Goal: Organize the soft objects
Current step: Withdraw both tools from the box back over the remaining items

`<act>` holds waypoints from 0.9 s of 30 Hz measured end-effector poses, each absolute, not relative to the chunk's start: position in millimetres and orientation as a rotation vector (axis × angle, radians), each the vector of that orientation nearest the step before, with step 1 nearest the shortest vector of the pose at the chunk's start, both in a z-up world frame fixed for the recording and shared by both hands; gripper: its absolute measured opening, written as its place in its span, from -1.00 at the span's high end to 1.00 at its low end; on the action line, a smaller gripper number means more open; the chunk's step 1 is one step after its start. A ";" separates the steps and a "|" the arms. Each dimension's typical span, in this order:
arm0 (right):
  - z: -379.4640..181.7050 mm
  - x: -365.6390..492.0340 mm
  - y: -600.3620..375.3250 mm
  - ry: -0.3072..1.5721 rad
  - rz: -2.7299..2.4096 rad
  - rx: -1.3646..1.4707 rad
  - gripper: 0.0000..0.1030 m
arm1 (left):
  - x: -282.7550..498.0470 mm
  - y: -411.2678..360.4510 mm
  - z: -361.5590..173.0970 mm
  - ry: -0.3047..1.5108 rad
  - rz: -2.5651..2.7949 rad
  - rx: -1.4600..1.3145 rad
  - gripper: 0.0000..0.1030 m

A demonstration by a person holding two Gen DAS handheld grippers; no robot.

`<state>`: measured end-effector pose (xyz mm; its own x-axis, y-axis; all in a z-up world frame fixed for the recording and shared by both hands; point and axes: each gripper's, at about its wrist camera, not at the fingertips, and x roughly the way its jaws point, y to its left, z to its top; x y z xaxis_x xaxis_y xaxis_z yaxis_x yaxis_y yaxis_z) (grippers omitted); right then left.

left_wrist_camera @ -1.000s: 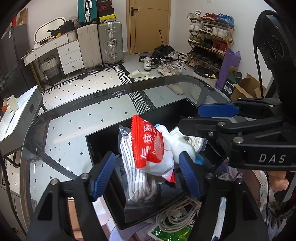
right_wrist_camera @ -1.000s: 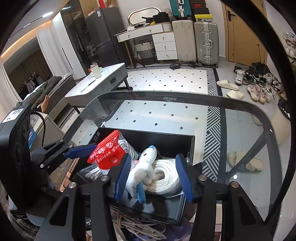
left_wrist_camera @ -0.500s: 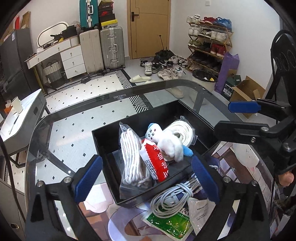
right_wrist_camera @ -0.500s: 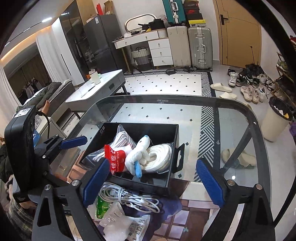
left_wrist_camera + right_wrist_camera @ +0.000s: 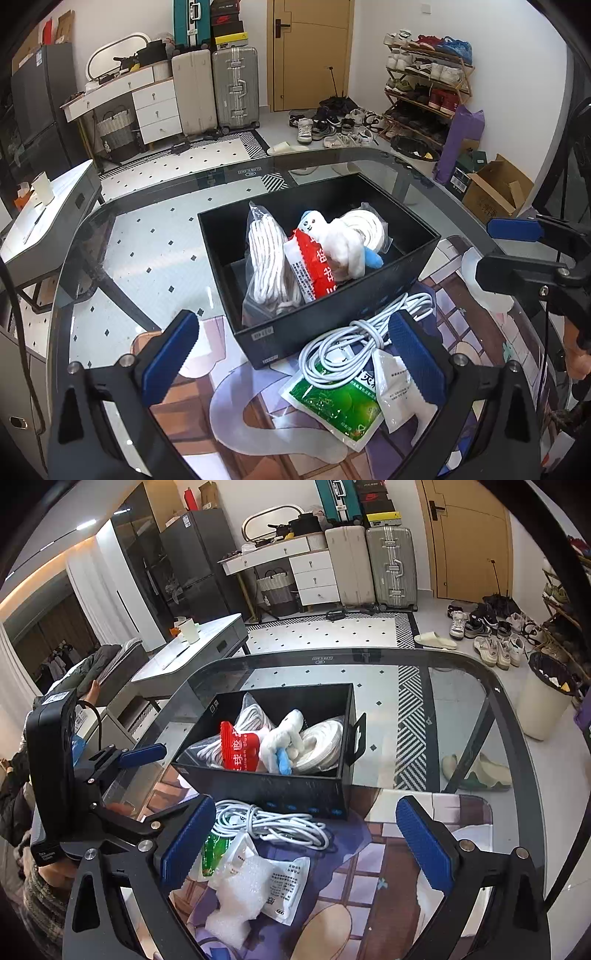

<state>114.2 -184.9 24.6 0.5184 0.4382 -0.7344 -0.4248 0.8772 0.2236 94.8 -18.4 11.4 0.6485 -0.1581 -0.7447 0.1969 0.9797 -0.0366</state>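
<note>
Holding both grippers with jaws spread and empty, we judged the white cable [image 5: 354, 343] between the left gripper [image 5: 295, 354] jaws and the black bin [image 5: 332, 317] light and floppy; pinching its knotted middle seemed best.

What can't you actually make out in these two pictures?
- Floor of the black box: left wrist view, covered by the plush toy and bagged ropes.
- Green packet: right wrist view, mostly hidden behind a gripper finger.
- White pouch print: too small to read.
</note>
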 end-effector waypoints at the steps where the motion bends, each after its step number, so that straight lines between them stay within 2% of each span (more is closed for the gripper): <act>1: 22.8 110.6 -184.4 0.890 0.520 0.015 -0.94 | 92.1 -17.4 10.0 0.842 -0.200 0.049 -1.00; 19: -16.2 65.6 -144.9 0.974 0.564 -0.025 -0.92 | 59.5 7.4 -5.1 0.852 -0.132 0.068 -1.00; 27: -37.9 62.2 -132.0 1.032 0.570 -0.034 -0.37 | 55.5 4.7 -6.0 0.853 -0.137 0.082 -1.00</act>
